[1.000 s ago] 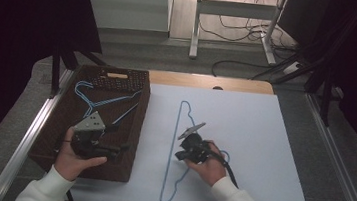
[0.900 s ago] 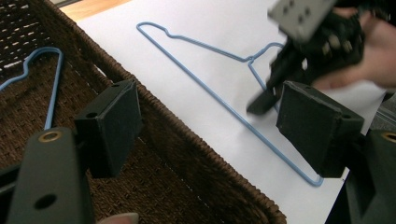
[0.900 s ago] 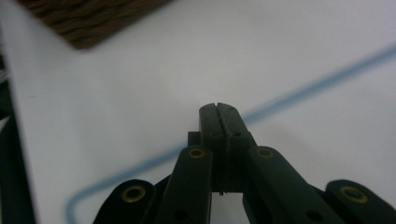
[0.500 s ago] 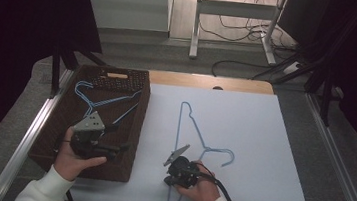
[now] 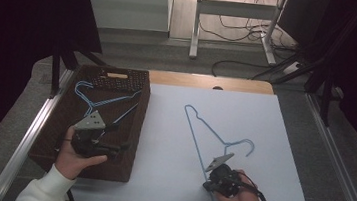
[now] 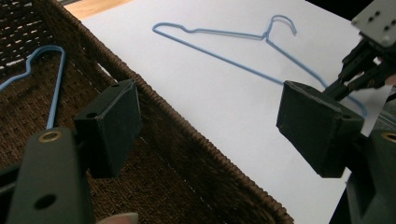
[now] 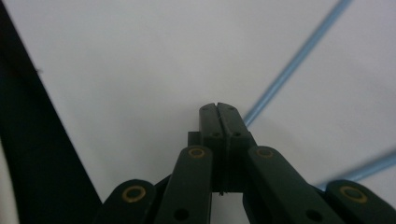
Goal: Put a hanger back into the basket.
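Two blue hangers, one on the white surface (image 5: 284,126) under my right gripper (image 5: 206,186), fingers clenched on its wire (image 7: 280,79), another (image 6: 53,88) in the basket (image 5: 127,140) below my left gripper (image 5: 124,147), fingers released.

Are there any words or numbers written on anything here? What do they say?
No words or numbers can be read anywhere.
A pale tag on the far wall of the brown basket: too small and blurred to tell if it bears writing.
The blue hanger on the white sheet, the left gripper and the right gripper bear no writing.

Right gripper (image 5: 206,185) dragged hanger (image 5: 202,133) nearer, rotating it.
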A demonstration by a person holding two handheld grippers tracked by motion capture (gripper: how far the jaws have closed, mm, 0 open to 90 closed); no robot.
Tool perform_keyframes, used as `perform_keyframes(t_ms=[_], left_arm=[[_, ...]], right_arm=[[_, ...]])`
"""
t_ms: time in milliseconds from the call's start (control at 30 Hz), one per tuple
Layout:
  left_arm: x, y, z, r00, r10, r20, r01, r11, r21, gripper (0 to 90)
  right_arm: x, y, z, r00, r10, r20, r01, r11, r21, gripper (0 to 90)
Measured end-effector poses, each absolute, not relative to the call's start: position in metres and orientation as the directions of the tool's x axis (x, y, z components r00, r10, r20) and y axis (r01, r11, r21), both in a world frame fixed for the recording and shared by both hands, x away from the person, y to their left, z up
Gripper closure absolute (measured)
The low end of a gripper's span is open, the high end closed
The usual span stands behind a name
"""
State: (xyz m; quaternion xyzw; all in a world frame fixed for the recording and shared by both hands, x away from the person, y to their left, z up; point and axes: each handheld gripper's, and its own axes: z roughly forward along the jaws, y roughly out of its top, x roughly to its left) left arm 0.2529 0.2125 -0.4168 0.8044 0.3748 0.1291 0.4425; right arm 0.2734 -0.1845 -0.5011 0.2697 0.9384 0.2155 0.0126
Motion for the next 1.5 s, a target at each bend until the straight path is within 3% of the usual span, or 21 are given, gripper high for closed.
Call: perform_keyframes(t_ms=[467,733,1033,1500], left_arm=[[0.254,0.215,-0.417,0.679,0.723,-0.127,0.493,-0.322,0.808,21.2],[0.254,0.218,-0.416,0.675,0.727,-0.129,0.493,-0.313,0.812,21.2],[0.256,0.216,-0.417,0.677,0.725,-0.130,0.494,-0.317,0.810,21.2],[0.255,0.217,-0.416,0.680,0.722,-0.127,0.488,-0.317,0.813,21.2]], right_arm=[[0.287,-0.227,-0.496,-0.806,0.592,0.010,0.550,0.743,0.381,89.9],[0.310,-0.250,-0.494,-0.745,0.666,0.042,0.622,0.671,0.403,89.8],[0.363,-0.201,-0.487,-0.720,0.691,0.072,0.617,0.588,0.523,89.8],[0.446,-0.162,-0.509,-0.587,0.802,0.111,0.700,0.435,0.567,89.7]])
